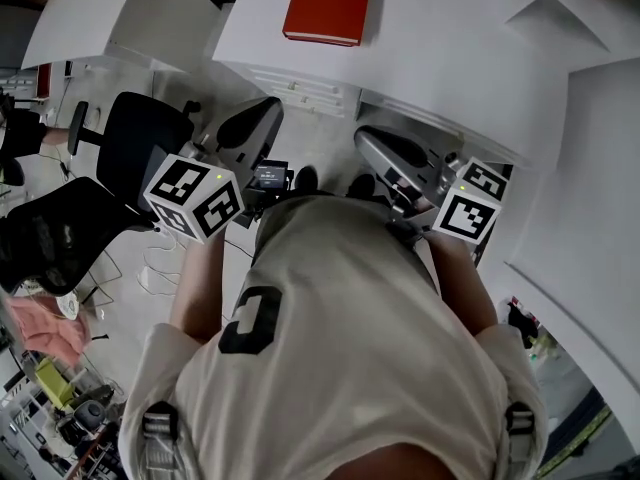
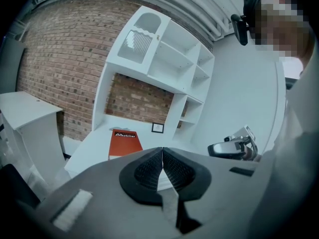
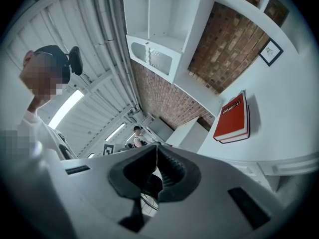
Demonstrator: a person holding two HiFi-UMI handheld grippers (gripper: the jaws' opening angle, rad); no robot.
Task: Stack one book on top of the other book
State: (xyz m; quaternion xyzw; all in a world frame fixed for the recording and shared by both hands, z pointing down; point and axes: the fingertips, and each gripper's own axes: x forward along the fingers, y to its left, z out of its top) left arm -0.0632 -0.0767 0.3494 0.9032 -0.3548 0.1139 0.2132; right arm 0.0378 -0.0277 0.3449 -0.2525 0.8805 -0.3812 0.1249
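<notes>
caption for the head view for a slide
Empty, shut left gripper and right gripper facing a red book on a desk

Setting was an office or studio workroom, probably in a converted industrial building. Evidence noted: white desk point(image 1: 450, 48) bearing a red book point(image 1: 328, 3); black swivel chairs point(image 1: 140, 143); white shelving unit point(image 2: 169, 59) against bare brick wall point(image 2: 60, 59); small framed picture point(image 2: 157, 127); strip lights point(image 3: 67, 106) overhead.

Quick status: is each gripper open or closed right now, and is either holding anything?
Left gripper: closed, holding nothing.
Right gripper: closed, holding nothing.
</notes>
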